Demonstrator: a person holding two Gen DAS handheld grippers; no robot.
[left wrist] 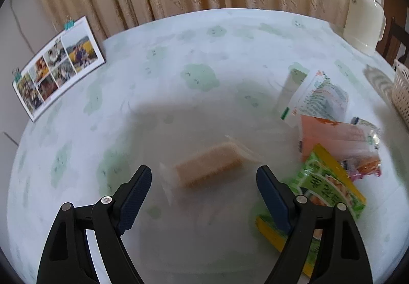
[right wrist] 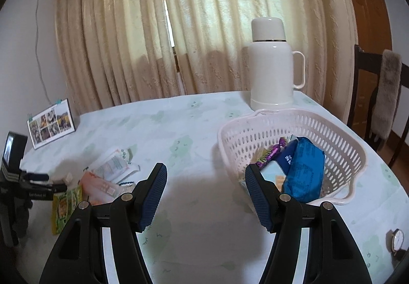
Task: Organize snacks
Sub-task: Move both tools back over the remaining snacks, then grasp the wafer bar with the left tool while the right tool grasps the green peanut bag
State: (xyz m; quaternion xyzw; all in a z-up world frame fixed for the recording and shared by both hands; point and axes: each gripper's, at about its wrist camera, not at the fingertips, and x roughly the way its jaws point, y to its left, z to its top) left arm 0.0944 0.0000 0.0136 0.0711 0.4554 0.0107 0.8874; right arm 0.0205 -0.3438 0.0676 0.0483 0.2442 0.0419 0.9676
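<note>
Left tool (left wrist: pixel 204 179): standing apart, gripping nothing, hovering over wafer pack (left wrist: pixel 208 168). Right tool (right wrist: pixel 205 176): standing apart, empty. Basket (right wrist: pixel 340 128), centre right: holding blue packet (right wrist: pixel 304 168), purple candies (right wrist: pixel 271 153).

Glossy plastic flask (right wrist: pixel 272 64), perforated plastic basket (right wrist: pixel 332 135), shiny crinkled snack wrappers (left wrist: pixel 329 105), matt printed tablecloth (left wrist: pixel 179 53).

1 basket (right wrist: pixel 258 130), 1 thermos (right wrist: pixel 271 64), 1 photo card (left wrist: pixel 57 64), 1 watch (right wrist: pixel 397 240), 1 wafer pack (left wrist: pixel 209 168) (blurred)
</note>
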